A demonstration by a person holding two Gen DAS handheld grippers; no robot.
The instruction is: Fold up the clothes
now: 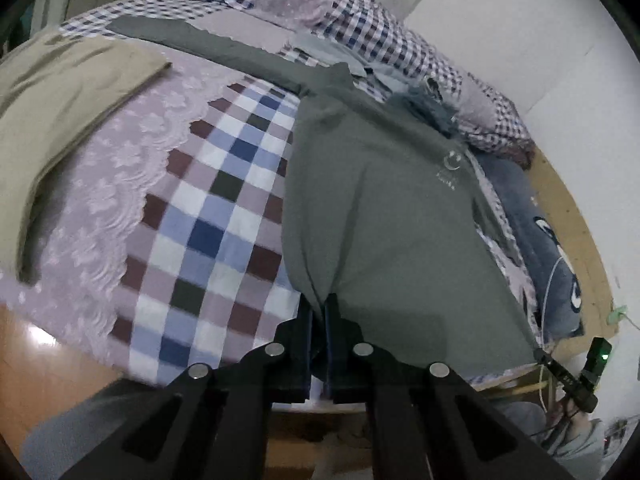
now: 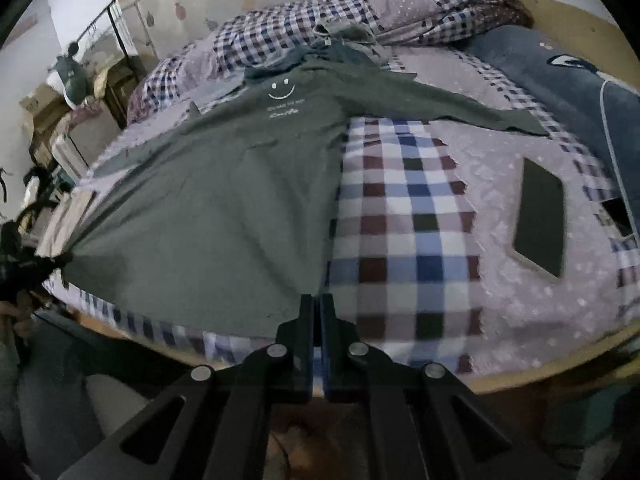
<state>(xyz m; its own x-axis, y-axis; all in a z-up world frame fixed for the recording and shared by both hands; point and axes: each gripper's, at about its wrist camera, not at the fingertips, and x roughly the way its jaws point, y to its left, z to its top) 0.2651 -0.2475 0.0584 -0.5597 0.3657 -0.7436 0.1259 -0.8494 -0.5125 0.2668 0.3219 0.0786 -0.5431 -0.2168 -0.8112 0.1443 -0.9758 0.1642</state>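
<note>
A grey-green shirt (image 2: 224, 200) lies spread face up on the bed (image 2: 404, 216), its printed smiley toward the head of the bed and its hem at the foot edge. Both hem corners are pinched. The left gripper (image 1: 319, 304) is clenched on one hem corner, cloth bunching into folds between its closed fingers (image 1: 306, 320). The right gripper (image 2: 316, 306) is clenched on the other hem corner, at the foot edge of the bed where the shirt's side edge meets the checked sheet. In the left wrist view the right gripper shows again at the far hem corner (image 1: 568, 376), and the hem runs taut between the two.

One sleeve (image 2: 460, 108) stretches out across the sheet toward the bed's far side, lying flat. The other sleeve (image 1: 208, 44) reaches out along the sheet in the left wrist view, toward a folded tan cloth (image 1: 60, 108) near that side edge of the bed.

A dark phone (image 2: 540, 216) lies flat on the lilac part of the cover, well apart from the shirt, near the side edge. A blue pillow (image 2: 560, 80) sits beyond it along that edge. A rumpled checked quilt (image 2: 304, 28) is heaped across the head of the bed, with a few small grey garments (image 2: 344, 36) just past the shirt's collar.
</note>
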